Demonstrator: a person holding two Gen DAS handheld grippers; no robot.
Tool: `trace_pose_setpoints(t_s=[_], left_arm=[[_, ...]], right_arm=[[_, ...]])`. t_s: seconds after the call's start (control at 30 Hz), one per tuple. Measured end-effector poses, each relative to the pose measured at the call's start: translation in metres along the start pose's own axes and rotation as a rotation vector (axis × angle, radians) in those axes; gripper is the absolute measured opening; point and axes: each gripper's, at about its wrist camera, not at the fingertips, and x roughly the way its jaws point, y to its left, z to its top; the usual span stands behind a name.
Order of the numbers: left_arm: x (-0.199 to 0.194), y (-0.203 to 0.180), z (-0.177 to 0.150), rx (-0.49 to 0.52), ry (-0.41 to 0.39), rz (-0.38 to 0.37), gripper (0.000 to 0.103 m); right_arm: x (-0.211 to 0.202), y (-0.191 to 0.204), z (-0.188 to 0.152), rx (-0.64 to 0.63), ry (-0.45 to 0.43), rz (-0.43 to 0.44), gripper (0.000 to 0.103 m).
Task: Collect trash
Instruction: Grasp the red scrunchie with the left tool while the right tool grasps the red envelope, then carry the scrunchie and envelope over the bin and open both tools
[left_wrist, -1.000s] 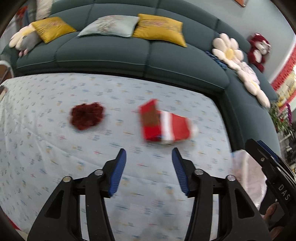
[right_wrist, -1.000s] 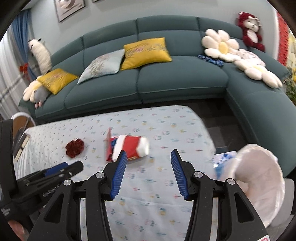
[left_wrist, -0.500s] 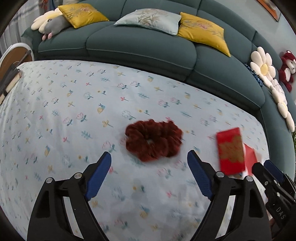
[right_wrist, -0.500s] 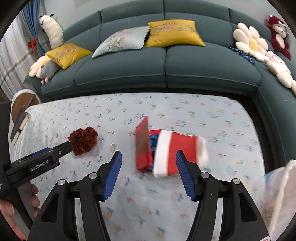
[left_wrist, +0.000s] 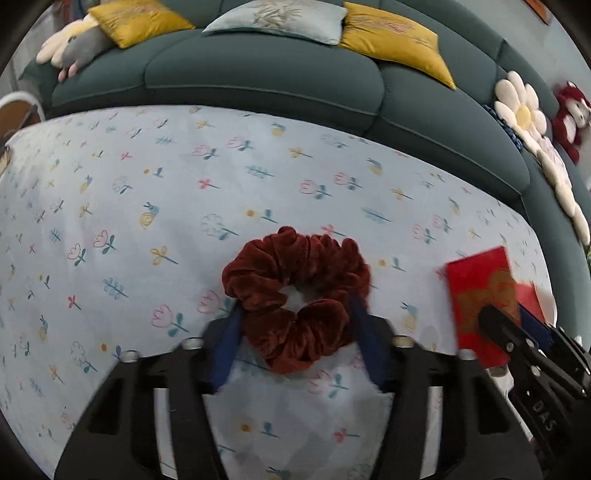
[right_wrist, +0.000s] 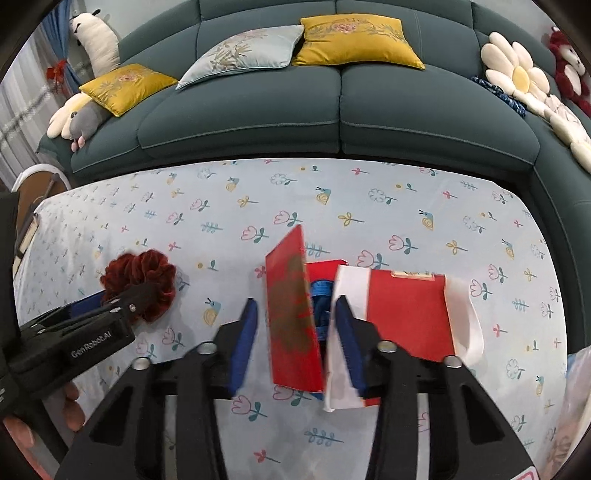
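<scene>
Between the closing left claw (left_wrist: 295, 314) pads (touching both) – dark-red scrunchie (left_wrist: 295, 295), clamped

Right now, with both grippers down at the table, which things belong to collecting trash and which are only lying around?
Belong to the job:
- red scrunchie, between the left gripper fingers
- red packet, between the right gripper fingers

Just lying about:
- yellow cushions
- flower pillow
- red plush bear
- sofa

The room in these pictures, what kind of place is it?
Most likely a home living room: a teal sectional sofa with yellow cushions, plush toys, and a low table under a flowered cloth.
</scene>
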Motion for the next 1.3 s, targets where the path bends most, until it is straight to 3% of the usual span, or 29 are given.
trace_pose_setpoints(t_s=[0.07, 0.2, 0.7, 1.3], left_arm=[[-0.002, -0.005, -0.002, 0.007, 0.009, -0.010, 0.029], [-0.014, -0.012, -0.006, 0.002, -0.002, -0.021, 0.026], [-0.097, -0.087, -0.020, 0.052, -0.071, -0.109, 0.025], [-0.177, -0.229, -0.071, 0.245, -0.121, -0.221, 0.025]], right_arm=[[-0.003, -0.001, -0.002, 0.000, 0.004, 0.019, 0.017], [-0.014, -0.003, -0.004, 0.011, 0.003, 0.051, 0.005], [-0.125, -0.042, -0.007, 0.090, -0.164, 0.103, 0.004], [-0.246, -0.158, -0.050, 0.230, -0.318, 0.032, 0.004]])
